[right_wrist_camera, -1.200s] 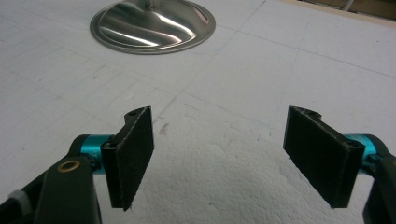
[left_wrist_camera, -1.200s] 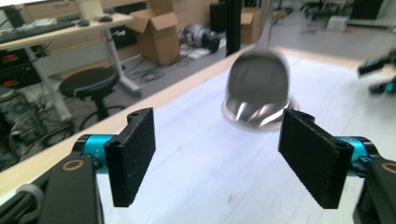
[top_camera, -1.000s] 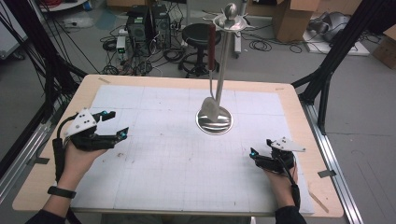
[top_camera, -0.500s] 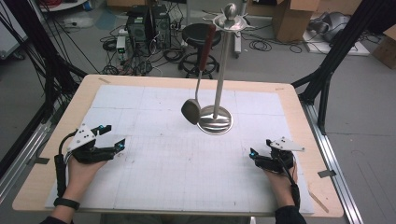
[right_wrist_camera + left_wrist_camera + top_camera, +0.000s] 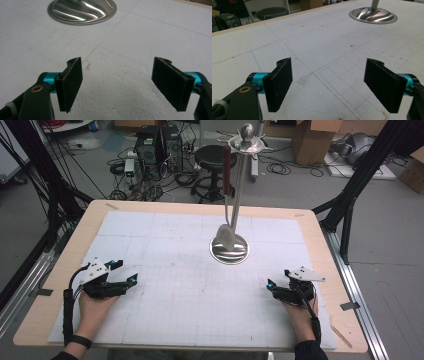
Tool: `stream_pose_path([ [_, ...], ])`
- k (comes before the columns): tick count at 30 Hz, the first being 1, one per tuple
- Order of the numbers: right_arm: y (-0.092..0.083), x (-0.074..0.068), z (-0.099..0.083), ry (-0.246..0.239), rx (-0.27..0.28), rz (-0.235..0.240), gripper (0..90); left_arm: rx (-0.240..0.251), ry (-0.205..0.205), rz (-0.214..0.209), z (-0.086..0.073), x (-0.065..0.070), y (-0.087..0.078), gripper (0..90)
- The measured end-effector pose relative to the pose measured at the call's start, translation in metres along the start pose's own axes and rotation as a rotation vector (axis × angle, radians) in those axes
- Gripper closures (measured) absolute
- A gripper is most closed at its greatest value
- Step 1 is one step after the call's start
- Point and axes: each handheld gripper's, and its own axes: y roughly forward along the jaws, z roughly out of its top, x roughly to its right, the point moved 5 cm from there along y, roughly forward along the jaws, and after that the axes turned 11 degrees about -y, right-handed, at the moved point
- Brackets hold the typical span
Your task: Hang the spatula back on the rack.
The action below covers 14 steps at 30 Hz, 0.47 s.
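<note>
Left tongs (image 5: 129,280) low over the white mat (image 5: 170,320) near the table's left edge, gripped in the left hand (image 5: 95,302), jaws wide apart and holding nothing; seen the same way in the left gripper view (image 5: 328,82), two black ribbed pads (image 5: 280,83) with bare mat between them. Right tongs (image 5: 271,286) low over the mat near the right edge, held in the right hand (image 5: 300,312), jaws likewise spread and empty; confirmed in the right gripper view (image 5: 117,83), pads (image 5: 71,82) well separated over the mat. Both pairs pointing inward toward the middle of the table, well apart from each other. Between them and farther back, a shiny metal stand (image 5: 235,195) with a round base (image 5: 229,251) resting on the mat, an upright pole, and a dish-shaped top with a ball on it. Hanging from that top, a ladle (image 5: 226,200) with a dark red handle, its bowl dangling just above the base beside the pole. Stand and ladle well clear of both tongs, touched by neither. Same round base (image 5: 373,15) at the upper right of the left gripper view and (image 5: 82,10) at the upper left of the right gripper view. Wooden table (image 5: 320,235) showing around the mat's border.
</note>
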Motion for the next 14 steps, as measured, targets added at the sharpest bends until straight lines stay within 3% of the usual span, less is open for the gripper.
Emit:
stream_pose_path([
  [14, 0.0009, -0.0008, 0.0, -0.009, -0.01, 0.002, 24.1, -0.006, 0.007, -0.005, -0.0008, 0.0008, 0.0012, 22.5],
])
